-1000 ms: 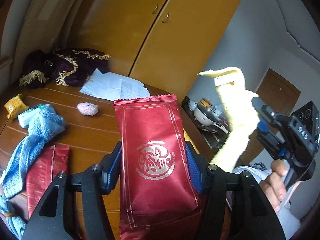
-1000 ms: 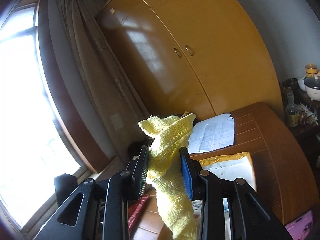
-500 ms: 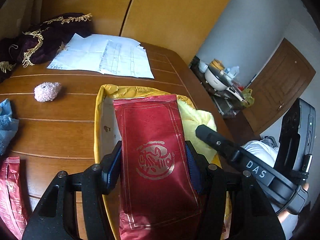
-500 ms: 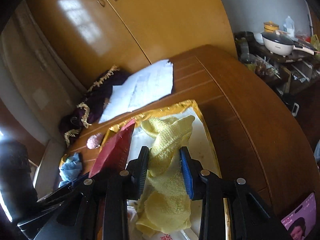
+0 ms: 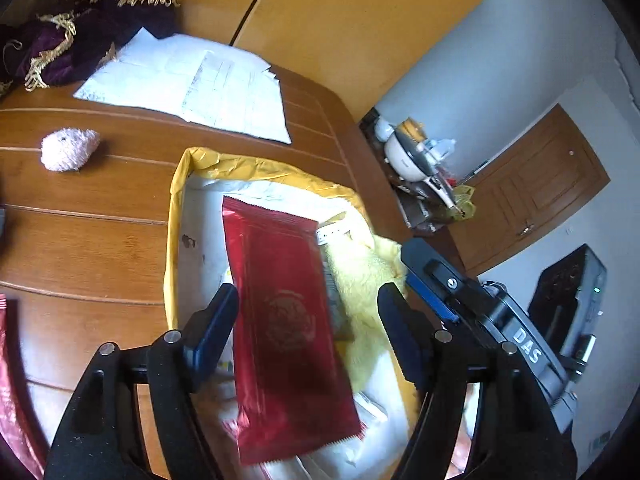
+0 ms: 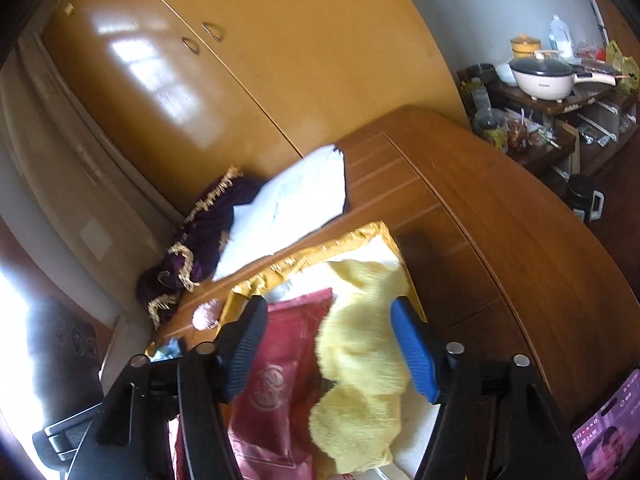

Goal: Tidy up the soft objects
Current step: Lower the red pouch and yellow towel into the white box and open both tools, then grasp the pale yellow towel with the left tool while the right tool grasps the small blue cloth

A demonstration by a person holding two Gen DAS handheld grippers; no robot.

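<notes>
A red foil pouch [image 5: 286, 320] lies tilted in the gold-rimmed box [image 5: 176, 216] on the wooden table, below my left gripper [image 5: 308, 328], which is open, its blue pads clear of the pouch. Beside the pouch in the box lies a yellow towel [image 5: 360, 276]. In the right wrist view the yellow towel [image 6: 360, 364] rests in the box [image 6: 352, 240] next to the red pouch [image 6: 276, 376], between the spread fingers of my open right gripper [image 6: 330, 348].
A pink fluffy ball [image 5: 70, 149], white papers [image 5: 188, 84] and a purple gold-fringed cloth [image 5: 80, 28] lie farther back on the table. Another red pouch [image 5: 12, 380] is at the left edge. Yellow wardrobe doors [image 6: 240, 60] stand behind; a cluttered shelf with a pot [image 6: 540, 76] is right.
Both grippers opened over the box. The red pouch dropped from the left gripper and the yellow towel from the right; both now rest in the box.
</notes>
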